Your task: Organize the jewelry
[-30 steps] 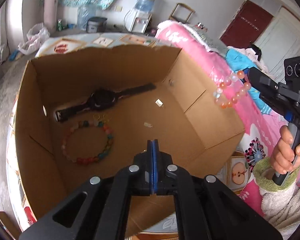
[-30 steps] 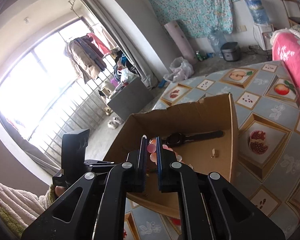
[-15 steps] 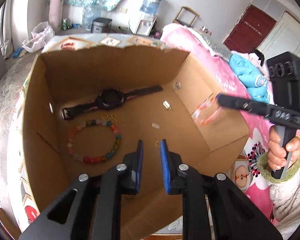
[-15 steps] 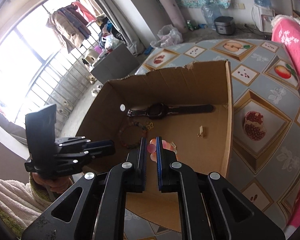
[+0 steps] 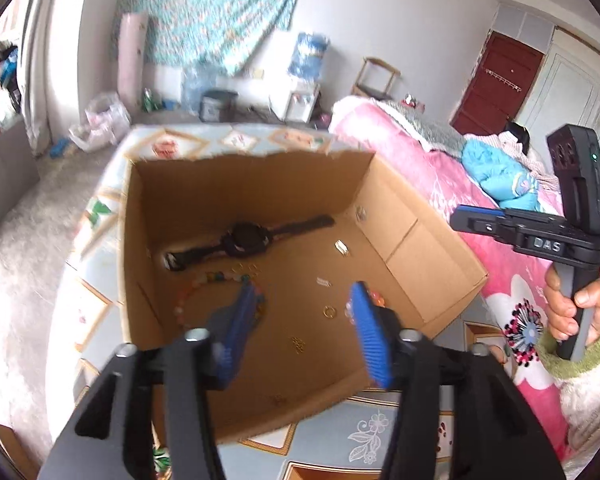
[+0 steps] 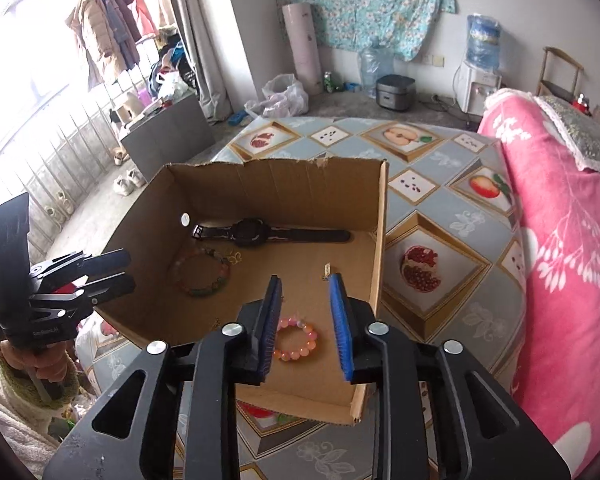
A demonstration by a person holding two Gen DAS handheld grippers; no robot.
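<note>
A cardboard box (image 6: 276, 188) stands on the patterned table. On its floor lie a black watch (image 6: 252, 232), a multi-colour bead bracelet (image 6: 198, 292) and a pink bead bracelet (image 6: 311, 342). My right gripper (image 6: 305, 284) hangs over the pink bracelet. Its jaws are opening and the pads are clear of the beads. My left gripper (image 5: 303, 292) is over the box's near side, jaws opening, nothing between them. In the left wrist view its fingers partly hide the multi-colour bracelet (image 5: 184, 300) and the pink bracelet (image 5: 375, 297). The watch (image 5: 248, 236) lies at the back.
Small gold rings (image 5: 330, 312) and a metal clip (image 6: 326, 270) are scattered on the box floor. A pink blanket (image 6: 560, 240) lies to the right of the box. The fruit-patterned tablecloth (image 6: 440, 184) surrounds the box. A person's hand (image 5: 572, 312) holds the right gripper's handle.
The right gripper opened and let go of the pink bracelet, which now lies on the box floor. The left gripper went from shut to wide open and drew back a little.
</note>
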